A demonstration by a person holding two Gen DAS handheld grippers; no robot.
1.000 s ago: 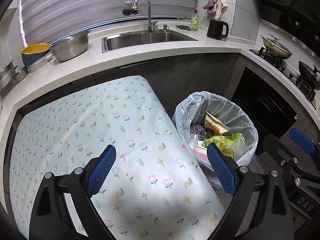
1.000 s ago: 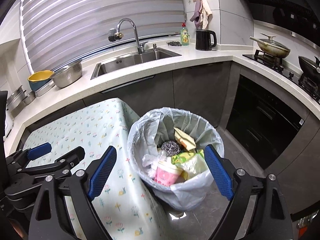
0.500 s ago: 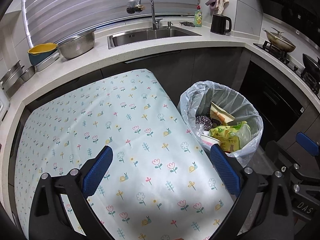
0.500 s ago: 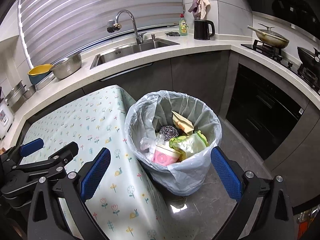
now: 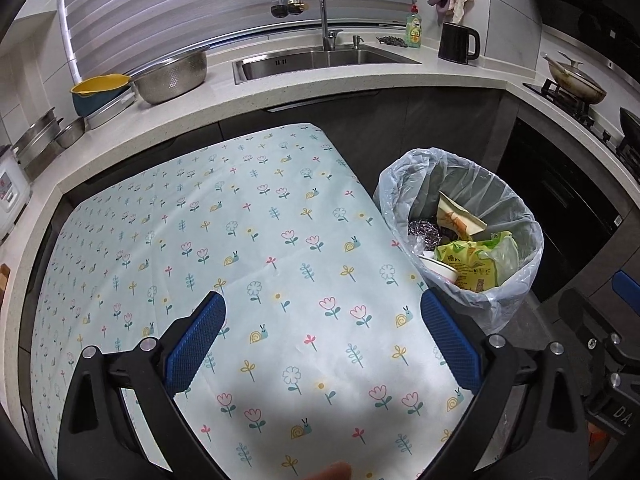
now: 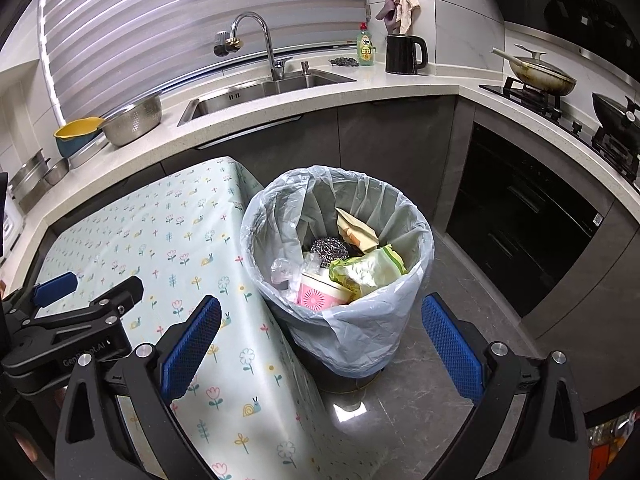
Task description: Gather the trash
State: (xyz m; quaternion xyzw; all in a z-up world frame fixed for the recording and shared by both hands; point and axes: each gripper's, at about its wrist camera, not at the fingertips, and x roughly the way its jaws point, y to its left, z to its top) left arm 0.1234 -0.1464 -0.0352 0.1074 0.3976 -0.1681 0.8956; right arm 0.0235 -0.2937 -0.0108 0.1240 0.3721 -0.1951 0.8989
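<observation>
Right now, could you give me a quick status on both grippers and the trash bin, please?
Left gripper and right gripper open, empty. Trash bin on the floor beside the table, liner on, nearly full. Nothing in the way.

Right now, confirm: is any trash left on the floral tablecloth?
No. The floral tablecloth is bare; the wrappers and cup sit inside the lined bin.

Two handheld grippers: left gripper (image 5: 322, 336) and right gripper (image 6: 320, 336), black angular frames, blue textured pads (image 6: 191, 346), silver screws, white lettering.
</observation>
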